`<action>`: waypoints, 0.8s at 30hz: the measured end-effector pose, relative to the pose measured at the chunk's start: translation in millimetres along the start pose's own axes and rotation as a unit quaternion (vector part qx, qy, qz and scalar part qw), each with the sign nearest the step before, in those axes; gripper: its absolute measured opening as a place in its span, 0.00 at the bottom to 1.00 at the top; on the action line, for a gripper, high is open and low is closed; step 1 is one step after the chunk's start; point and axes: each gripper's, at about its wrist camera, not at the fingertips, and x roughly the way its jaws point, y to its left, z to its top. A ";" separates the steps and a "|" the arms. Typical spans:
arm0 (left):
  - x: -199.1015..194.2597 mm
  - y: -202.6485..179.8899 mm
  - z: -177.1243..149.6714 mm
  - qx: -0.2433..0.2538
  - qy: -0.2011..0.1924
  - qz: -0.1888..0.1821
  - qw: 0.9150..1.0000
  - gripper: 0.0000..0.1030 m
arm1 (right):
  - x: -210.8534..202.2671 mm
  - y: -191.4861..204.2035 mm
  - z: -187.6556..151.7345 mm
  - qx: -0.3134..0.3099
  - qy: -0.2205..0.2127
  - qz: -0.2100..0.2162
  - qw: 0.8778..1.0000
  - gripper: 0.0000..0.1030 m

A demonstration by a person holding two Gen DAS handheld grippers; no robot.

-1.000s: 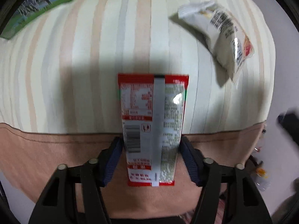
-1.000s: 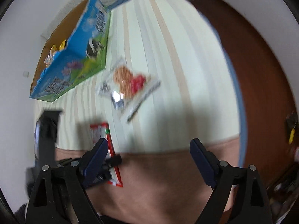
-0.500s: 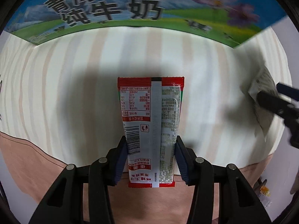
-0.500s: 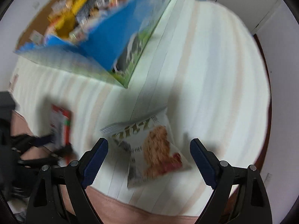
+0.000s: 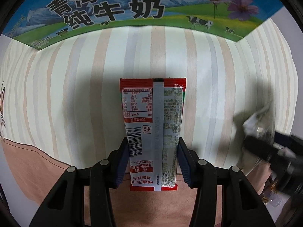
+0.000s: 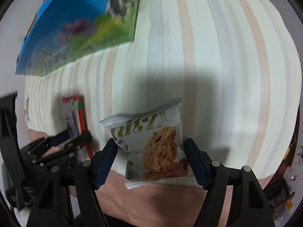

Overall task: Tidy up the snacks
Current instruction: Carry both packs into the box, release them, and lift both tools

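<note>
A red and white snack packet [image 5: 151,113] hangs barcode side up between the blue pads of my left gripper [image 5: 153,151], which is shut on its lower half above the striped cover [image 5: 75,85]. In the right wrist view a white oat-cookie packet [image 6: 151,132] lies on the cover between the fingers of my right gripper [image 6: 150,149]. Its jaws are closing, with the pads at the packet's two sides and the packet not squeezed. My left gripper [image 6: 75,141] with the red packet [image 6: 73,109] shows blurred to the left there.
A blue and green milk carton box [image 5: 132,9] stands at the far edge of the striped cover; it is at the upper left [image 6: 85,28] in the right wrist view. A pink band [image 5: 47,170] borders the cover's near side. The right gripper [image 5: 274,151] shows at the right edge.
My left gripper carried the red packet toward the milk box, which now fills the top of its view. My right gripper came down over the white cookie packet and its jaws narrowed around it.
</note>
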 end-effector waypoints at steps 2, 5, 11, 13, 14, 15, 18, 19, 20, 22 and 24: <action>1.8 -1.1 -10.7 0.003 0.003 -0.004 1.000 0.44 | 3.3 2.1 -11.0 0.003 0.003 0.003 1.000 0.73; 10.2 -1.0 -28.2 0.015 0.005 -0.001 1.000 0.44 | 6.9 3.2 -40.0 0.003 -0.002 -0.007 1.000 0.73; 21.2 -2.6 -71.7 0.040 0.019 0.001 0.999 0.44 | 17.5 14.2 -70.7 0.003 -0.006 -0.022 1.000 0.73; 24.5 -3.5 -79.0 0.042 0.021 0.002 0.999 0.44 | 16.8 13.5 -74.1 0.007 -0.013 -0.021 1.000 0.74; 26.3 -3.9 -81.1 0.043 0.021 0.002 0.999 0.46 | 16.8 14.3 -69.5 0.011 -0.016 -0.018 1.000 0.74; 25.5 -5.5 -83.2 0.043 0.020 0.002 0.999 0.46 | 14.5 12.2 -68.0 0.016 -0.019 -0.013 1.000 0.74; 30.6 -3.0 -82.5 0.038 0.021 -0.004 0.999 0.46 | 3.6 12.3 -70.8 0.013 -0.028 -0.015 0.999 0.78; 33.6 0.1 -82.5 0.037 0.021 -0.005 0.999 0.46 | 1.1 10.0 -72.5 0.010 -0.029 -0.017 0.999 0.79; 34.4 0.7 -83.2 0.036 0.020 -0.006 0.999 0.46 | 0.1 10.1 -72.8 0.005 -0.030 -0.019 0.999 0.80; 36.2 5.4 -81.3 0.036 0.019 -0.007 0.999 0.46 | 1.9 14.3 -72.0 -0.005 -0.026 -0.024 0.999 0.80; 39.0 10.3 -82.3 0.034 0.016 -0.009 0.999 0.46 | 7.9 16.3 -82.3 -0.015 -0.021 -0.034 0.999 0.80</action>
